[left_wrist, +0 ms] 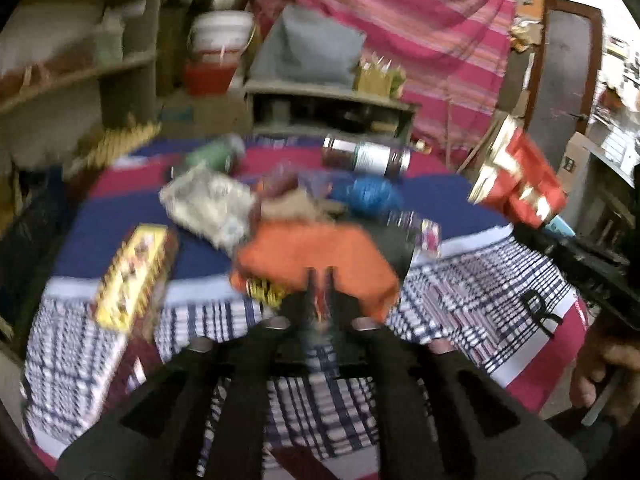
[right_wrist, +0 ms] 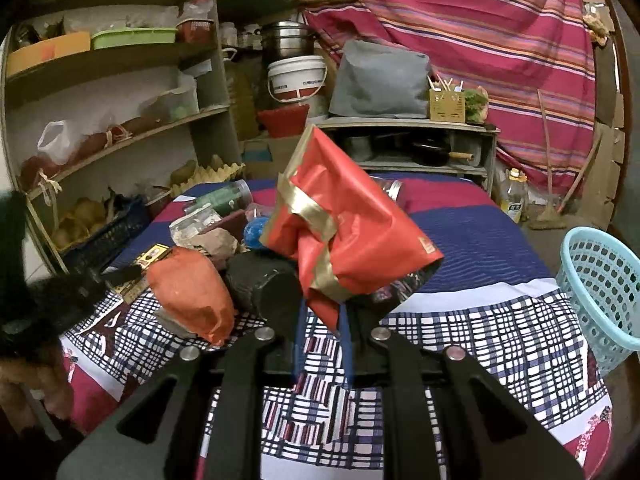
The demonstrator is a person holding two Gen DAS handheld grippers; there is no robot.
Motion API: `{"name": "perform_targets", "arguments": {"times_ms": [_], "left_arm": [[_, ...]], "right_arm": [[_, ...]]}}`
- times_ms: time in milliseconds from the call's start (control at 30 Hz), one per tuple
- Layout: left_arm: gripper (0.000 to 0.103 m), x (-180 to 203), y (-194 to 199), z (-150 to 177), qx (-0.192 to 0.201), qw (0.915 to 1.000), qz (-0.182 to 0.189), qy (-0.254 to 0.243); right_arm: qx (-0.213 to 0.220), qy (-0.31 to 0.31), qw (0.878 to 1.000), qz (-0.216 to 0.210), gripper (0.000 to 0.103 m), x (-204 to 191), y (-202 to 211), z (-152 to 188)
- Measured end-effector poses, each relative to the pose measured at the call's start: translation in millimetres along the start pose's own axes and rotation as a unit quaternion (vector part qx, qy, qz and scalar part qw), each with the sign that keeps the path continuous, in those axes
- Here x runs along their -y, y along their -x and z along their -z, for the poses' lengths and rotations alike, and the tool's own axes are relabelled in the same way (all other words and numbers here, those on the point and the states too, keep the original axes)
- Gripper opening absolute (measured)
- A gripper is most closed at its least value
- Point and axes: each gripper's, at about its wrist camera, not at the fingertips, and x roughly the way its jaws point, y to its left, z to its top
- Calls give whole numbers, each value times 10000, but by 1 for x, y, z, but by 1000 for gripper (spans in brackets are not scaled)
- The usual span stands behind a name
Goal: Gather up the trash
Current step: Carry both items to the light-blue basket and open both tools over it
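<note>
right tongs (right_wrist: 322, 316) clenched on the lower corner of a red wrapper with gold tape (right_wrist: 344, 232), held up off the cloth-covered worktop (right_wrist: 500, 320). same wrapper shows in the left view at the right edge (left_wrist: 520, 184), clear of the pile.

left tongs (left_wrist: 320, 296) are nosed into the near edge of an orange bag (left_wrist: 320, 256). that view is motion-blurred; the fingers stand close together with a sliver of the bag between them, but i can't tell whether the pads actually press on it.

rest of the trash sits mid-worktop: black canister (right_wrist: 264, 284) touching the orange bag, yellow box (left_wrist: 132, 276) to its left, crumpled silver packet (left_wrist: 208, 204), blue ball (left_wrist: 368, 194), a jar lying on its side (left_wrist: 366, 156) at the far edge.

my read of the step: carry the red wrapper to the light blue basket (right_wrist: 604, 292), off the right side of the worktop.

how to do it well:
- keep the wrapper high, it's floppy and could drag the canister
- get it over the rim before releasing, thin paper drifts
- left: bite deeper into the bag before lifting, an edge pinch on loose film may slip
</note>
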Motion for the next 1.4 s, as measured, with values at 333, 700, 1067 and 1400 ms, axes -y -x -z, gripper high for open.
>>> {"name": "perform_targets", "arguments": {"times_ms": [333,700,1067,1400], "left_arm": [[74,9,-17,-5,7,9994,-330,-114],[0,19,-4,-10,410,9986,4,-349],[0,22,36,-27,1082,9934,29,-380],[0,71,52,-76,1403,9880,9,-653]], "right_arm": [[54,-9,10000,-36,15,1,1,1],[55,-1,10000,-18,15,-3,0,1],[395,-33,9992,102,15,4,17,-5],[989,-99,9910,898,15,26,55,-46]]}}
